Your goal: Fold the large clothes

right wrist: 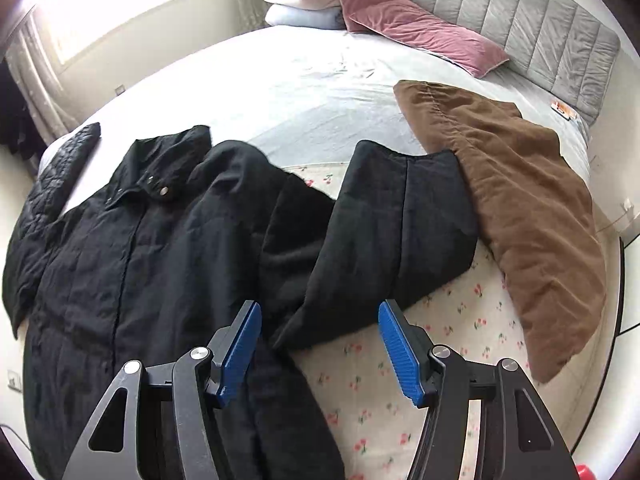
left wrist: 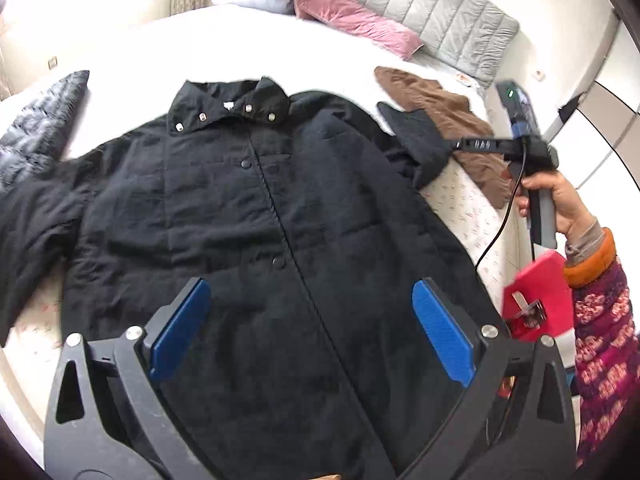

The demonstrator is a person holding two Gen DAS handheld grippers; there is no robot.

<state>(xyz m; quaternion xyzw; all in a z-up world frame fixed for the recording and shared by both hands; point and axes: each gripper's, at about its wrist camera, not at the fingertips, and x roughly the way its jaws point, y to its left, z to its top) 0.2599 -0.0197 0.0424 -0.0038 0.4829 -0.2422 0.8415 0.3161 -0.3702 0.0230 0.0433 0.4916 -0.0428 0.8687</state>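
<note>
Left wrist view looks down on a black jacket (left wrist: 248,216) spread front-up across the bed (left wrist: 304,52), collar toward the headboard (left wrist: 440,8), snaps fastened down its middle. The left gripper (left wrist: 312,332) hangs above the jacket's lower front with its 2 blue pads (left wrist: 180,328) spread wide, holding nothing. Toward the bed's right edge, the right gripper (left wrist: 476,145) reaches at the jacket's right sleeve, but whether it pinches the cloth cannot be told from here. Right wrist view shows the right gripper (right wrist: 320,344) with jaws parted and empty over that sleeve (right wrist: 384,232), which lies bent outward on a cherry-print sheet (right wrist: 384,400). A brown garment (right wrist: 532,216) lies beside the sleeve, near the bed's right edge, and 2 pink pillows (right wrist: 424,28) rest against the headboard.
</note>
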